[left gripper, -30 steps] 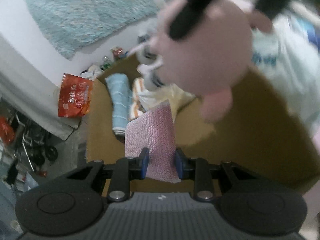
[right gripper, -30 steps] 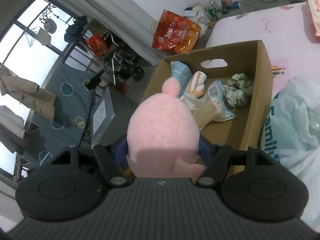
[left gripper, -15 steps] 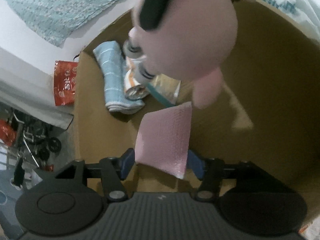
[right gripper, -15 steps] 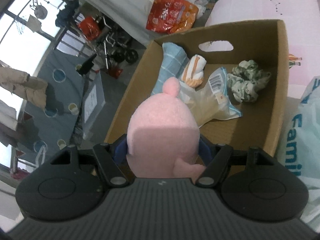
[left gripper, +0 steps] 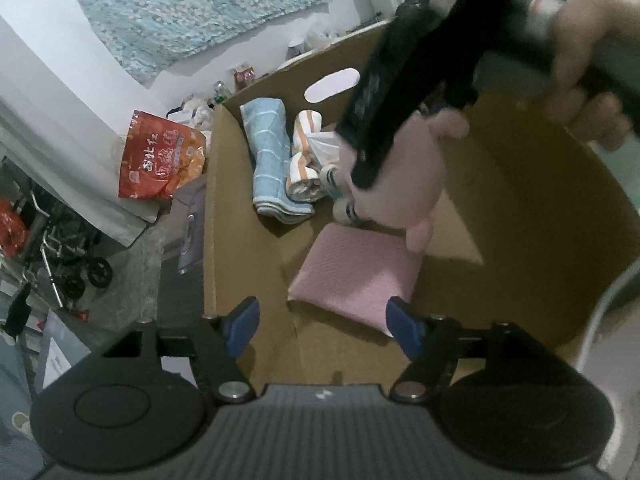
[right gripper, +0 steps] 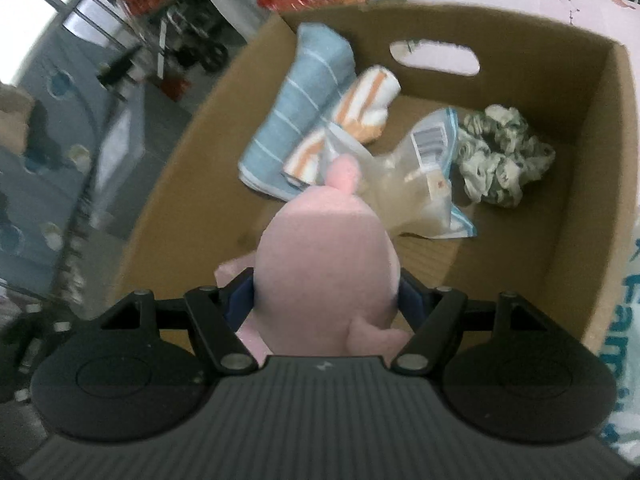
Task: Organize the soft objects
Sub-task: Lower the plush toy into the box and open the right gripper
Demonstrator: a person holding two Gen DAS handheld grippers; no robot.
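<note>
My left gripper [left gripper: 322,326] is opening, the pink cloth [left gripper: 356,276] lying loose in the cardboard box [left gripper: 520,216], while my right gripper [right gripper: 326,300], clamped on the pink plush toy [right gripper: 324,280], has yet to drop it in.

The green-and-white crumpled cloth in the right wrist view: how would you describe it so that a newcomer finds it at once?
Start at the open cardboard box with a handle slot in its far wall. Inside, past the clear plastic bag, the crumpled cloth lies by the right wall. Unlike the rolled blue towel and orange striped towel at the left, it is a loose, mottled green-and-white bunch.
</note>
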